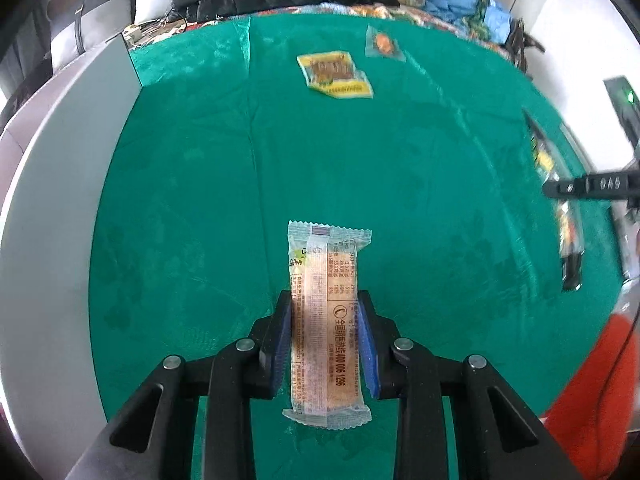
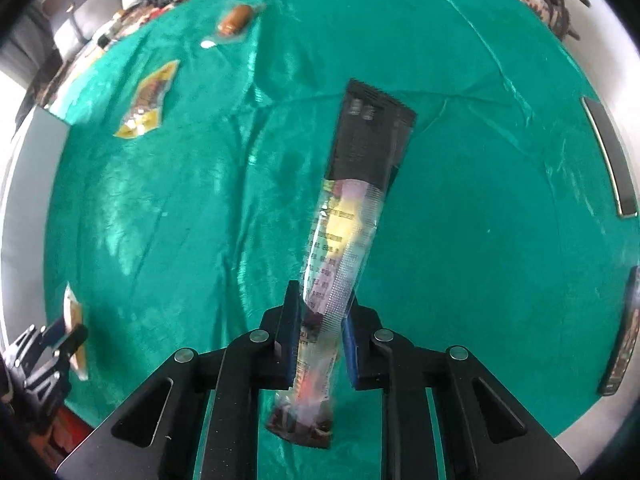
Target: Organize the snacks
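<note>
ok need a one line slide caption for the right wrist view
Right hand-held gripper shut on a long black-and-clear snack packet above the green tablecloth.

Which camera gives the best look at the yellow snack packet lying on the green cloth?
The left wrist view: the yellow snack packet lies flat, sharp and nearly face-on on the green cloth. In the right wrist view the same packet sits off to the left, skewed and blurred.

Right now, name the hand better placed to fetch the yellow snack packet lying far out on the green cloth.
Left, probably. The yellow packet lies nearly straight ahead of the left gripper, but off to the side of the right gripper. Both are full: wafer bar, black-ended packet.
</note>
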Demonstrator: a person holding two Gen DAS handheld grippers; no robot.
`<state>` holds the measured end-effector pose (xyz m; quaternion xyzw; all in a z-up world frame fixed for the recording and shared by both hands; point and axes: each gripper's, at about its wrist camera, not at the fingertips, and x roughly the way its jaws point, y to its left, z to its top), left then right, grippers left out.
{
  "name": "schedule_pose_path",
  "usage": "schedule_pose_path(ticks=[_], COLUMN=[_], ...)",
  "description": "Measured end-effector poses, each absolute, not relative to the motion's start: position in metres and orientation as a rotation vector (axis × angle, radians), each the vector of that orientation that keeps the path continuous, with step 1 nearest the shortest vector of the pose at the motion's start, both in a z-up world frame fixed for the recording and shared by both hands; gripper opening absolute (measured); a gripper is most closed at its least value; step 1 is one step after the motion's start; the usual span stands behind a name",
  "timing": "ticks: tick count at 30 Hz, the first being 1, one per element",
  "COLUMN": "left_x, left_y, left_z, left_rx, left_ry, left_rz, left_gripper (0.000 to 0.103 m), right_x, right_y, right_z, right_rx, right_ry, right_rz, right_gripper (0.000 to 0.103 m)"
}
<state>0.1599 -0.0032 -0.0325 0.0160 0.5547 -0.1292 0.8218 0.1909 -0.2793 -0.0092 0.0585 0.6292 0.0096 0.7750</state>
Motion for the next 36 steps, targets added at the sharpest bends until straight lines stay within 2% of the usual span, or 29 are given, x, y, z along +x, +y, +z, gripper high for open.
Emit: schedule_pose_path(ticks=[9, 18, 23, 30, 31, 32, 33, 34, 35, 36], left_x=[0.175, 0.184, 0.172, 0.146, 0.141, 0.138, 0.136, 0.131, 0.126, 0.125], left_y=[0.047, 0.201, 0.279, 0.345, 0.350, 0.354, 0.355, 0.359, 0.361, 0.363], left_z=[0.038, 0.093, 0.103, 0.084, 0.080, 0.075, 0.072, 0.068, 0.067, 0.068], left_rx=[-0.012, -0.103, -0.119, -0.175, -0.176, -0.179, -0.181, -0.179, -0.170, -0.163], left_ry=[1.104, 1.042, 1.033, 1.046, 1.047, 1.052, 1.055, 1.049, 1.037, 1.029], left_rz=[-0.242, -0.014, 0.116, 0.229, 0.244, 0.256, 0.265, 0.288, 0.305, 0.312], left_gripper=[0.030, 0.030, 0.030, 0.031, 0.033, 0.046, 0.068, 0.076, 0.086, 0.086], right_x=[0.193, 0.202, 0.200, 0.179, 0.176, 0.174, 0.171, 0.170, 0.170, 0.169], right_y=[-0.217, -0.048, 0.060, 0.170, 0.182, 0.191, 0.200, 0.203, 0.205, 0.203], right_z=[0.060, 0.134, 0.155, 0.143, 0.138, 0.133, 0.128, 0.125, 0.125, 0.124], right_rx=[0.051, -0.007, -0.029, -0.124, -0.151, -0.176, -0.205, -0.211, -0.205, -0.192], right_ry=[1.308, 1.196, 1.164, 1.166, 1.168, 1.170, 1.176, 1.180, 1.177, 1.167], right_rz=[0.171, 0.465, 0.622, 0.745, 0.747, 0.751, 0.754, 0.755, 0.754, 0.749], right_gripper=[0.018, 0.018, 0.018, 0.019, 0.022, 0.024, 0.036, 0.054, 0.059, 0.059])
